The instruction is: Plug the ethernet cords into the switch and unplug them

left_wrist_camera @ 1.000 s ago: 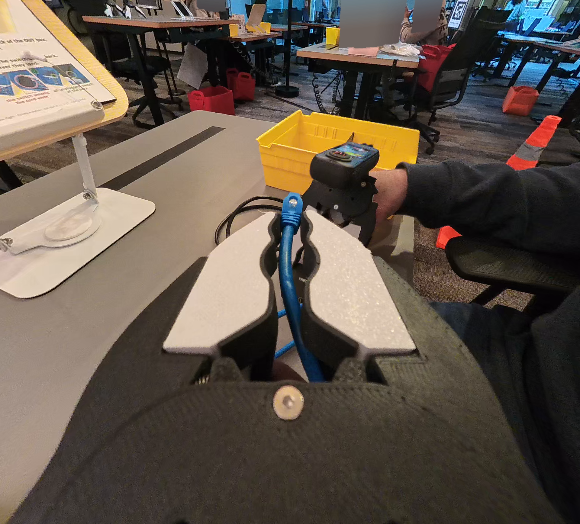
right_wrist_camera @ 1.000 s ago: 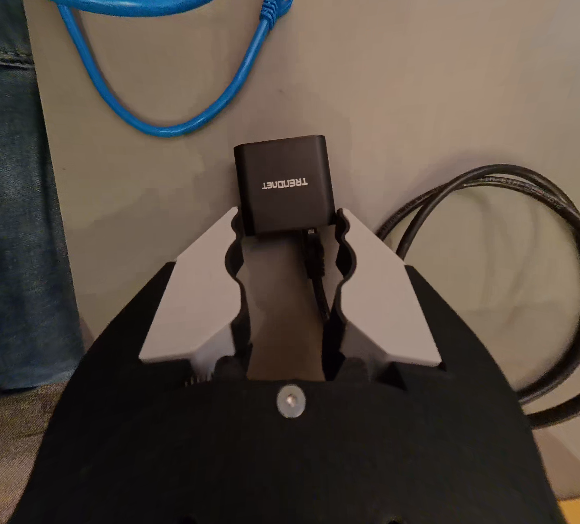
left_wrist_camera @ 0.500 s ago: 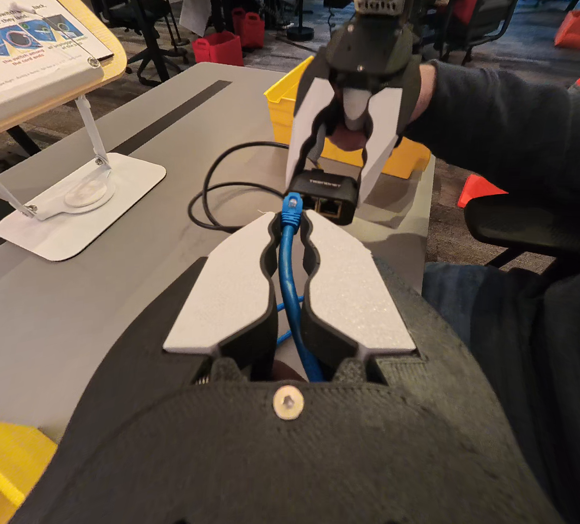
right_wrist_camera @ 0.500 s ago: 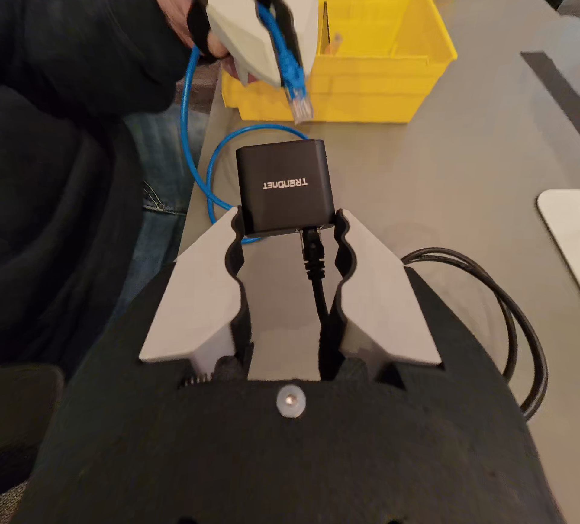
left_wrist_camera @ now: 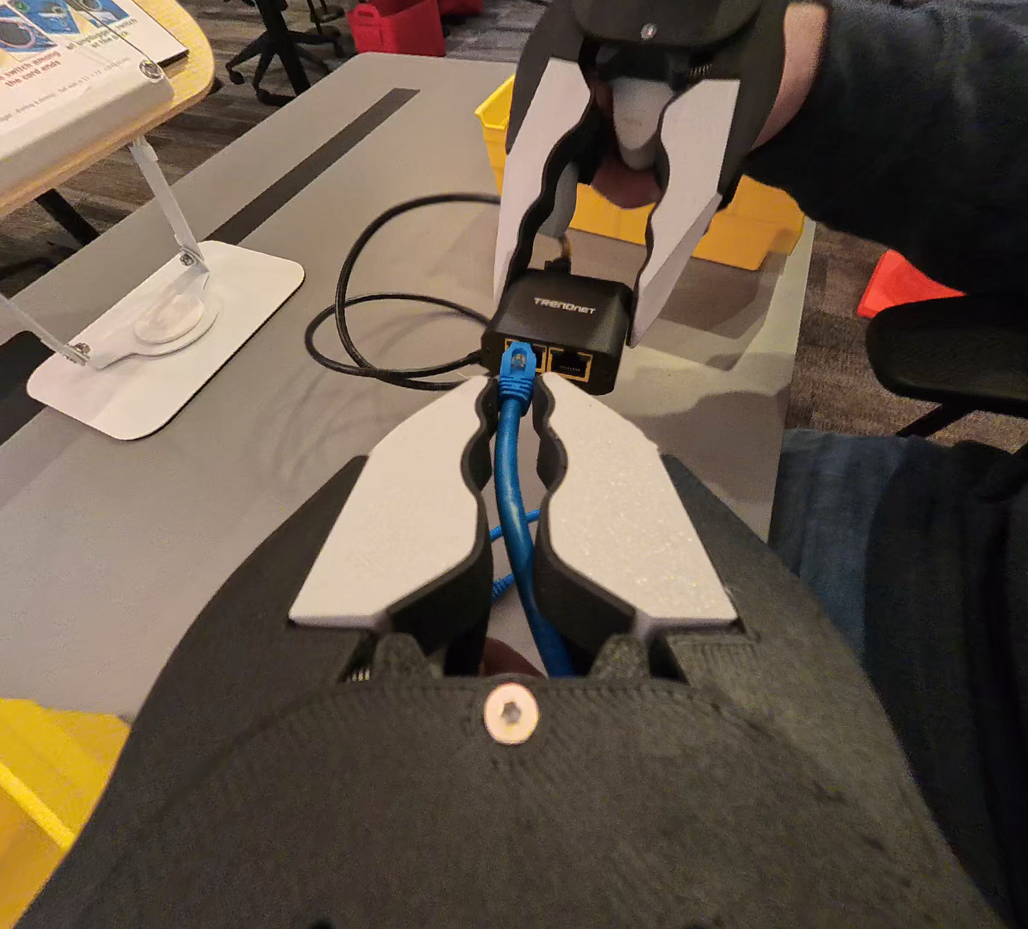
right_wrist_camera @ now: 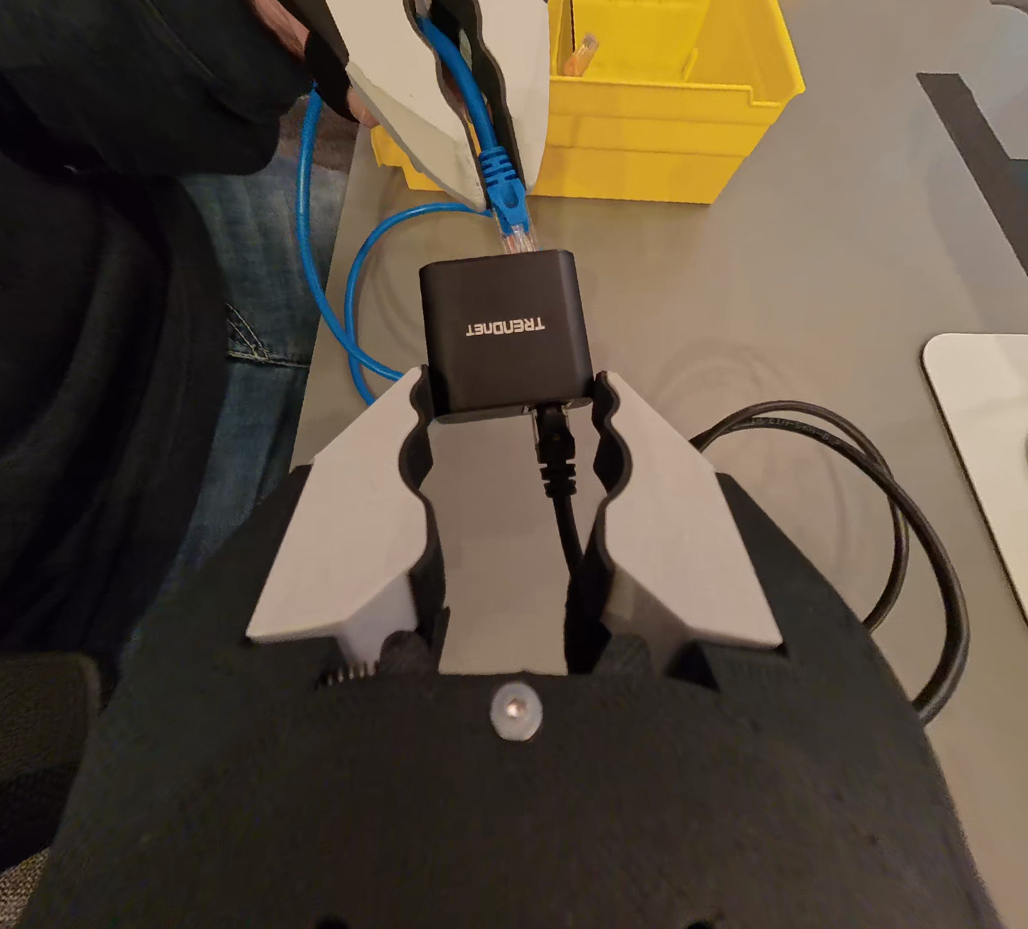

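A small black switch (left_wrist_camera: 562, 315) sits on the grey table near its right edge; it also shows in the right wrist view (right_wrist_camera: 503, 329). My right gripper (right_wrist_camera: 509, 390) is shut on its back end, seen from the front in the left wrist view (left_wrist_camera: 567, 312). A black cord (right_wrist_camera: 556, 451) is plugged into the switch's back and loops over the table (left_wrist_camera: 356, 301). My left gripper (left_wrist_camera: 514, 387) is shut on a blue ethernet cord (left_wrist_camera: 512, 457). Its plug (left_wrist_camera: 517, 362) is at the left front port, tip entering it (right_wrist_camera: 514, 229). The right front port (left_wrist_camera: 570, 362) is empty.
A yellow bin (right_wrist_camera: 656, 84) stands beyond the switch in the right wrist view. Another yellow bin (left_wrist_camera: 740, 229) stands behind the switch. A white stand base (left_wrist_camera: 167, 340) with an instruction board (left_wrist_camera: 72, 40) is on the left. The table edge (left_wrist_camera: 790, 401) is close on the right; a person's lap is beside it. About 6 centimeters separates my left fingertips from my right.
The right gripper tilted up with the switch to face the left gripper. The left gripper brought the blue plug forward from a short gap until it meets the left port.
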Motion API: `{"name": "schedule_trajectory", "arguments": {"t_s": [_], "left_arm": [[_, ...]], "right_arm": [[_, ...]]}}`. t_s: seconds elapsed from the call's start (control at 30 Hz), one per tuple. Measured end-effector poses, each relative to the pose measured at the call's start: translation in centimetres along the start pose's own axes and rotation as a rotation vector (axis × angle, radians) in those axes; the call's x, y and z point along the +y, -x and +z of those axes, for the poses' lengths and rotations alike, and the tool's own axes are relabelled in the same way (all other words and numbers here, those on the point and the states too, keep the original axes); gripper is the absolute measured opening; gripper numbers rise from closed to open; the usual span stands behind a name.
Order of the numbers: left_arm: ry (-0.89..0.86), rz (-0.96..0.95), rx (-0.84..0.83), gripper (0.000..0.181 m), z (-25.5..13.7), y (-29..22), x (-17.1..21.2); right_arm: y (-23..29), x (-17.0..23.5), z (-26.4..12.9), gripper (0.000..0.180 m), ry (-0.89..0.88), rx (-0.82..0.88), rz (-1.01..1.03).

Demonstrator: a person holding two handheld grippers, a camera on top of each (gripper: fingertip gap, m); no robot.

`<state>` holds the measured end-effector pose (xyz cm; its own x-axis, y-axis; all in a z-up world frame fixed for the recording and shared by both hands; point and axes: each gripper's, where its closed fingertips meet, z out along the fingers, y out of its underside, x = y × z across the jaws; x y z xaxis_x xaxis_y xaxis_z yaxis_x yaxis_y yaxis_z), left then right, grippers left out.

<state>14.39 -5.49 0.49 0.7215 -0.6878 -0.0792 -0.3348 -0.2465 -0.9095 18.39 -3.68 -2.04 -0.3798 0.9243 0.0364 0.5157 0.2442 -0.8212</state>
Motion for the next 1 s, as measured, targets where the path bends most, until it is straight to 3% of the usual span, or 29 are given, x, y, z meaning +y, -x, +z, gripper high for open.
{"name": "schedule_trajectory", "arguments": {"t_s": [0.37,0.63,1.0], "left_arm": [[-0.149,-0.08,0.069,0.012,-0.5,-0.3,-1.4],[-0.149,-0.001,0.056,0.012,-0.2,-0.9,-1.3],[-0.174,-0.064,0.127,0.012,-0.1,-1.6,-1.3]], "right_arm": [[0.4,-1.2,-1.1,0.057,-0.136,-0.049,0.036],[0.7,-0.7,-1.0,0.057,-0.119,-0.077,0.053],[1.3,-0.8,-1.0,0.057,-0.103,-0.038,-0.035]]}}
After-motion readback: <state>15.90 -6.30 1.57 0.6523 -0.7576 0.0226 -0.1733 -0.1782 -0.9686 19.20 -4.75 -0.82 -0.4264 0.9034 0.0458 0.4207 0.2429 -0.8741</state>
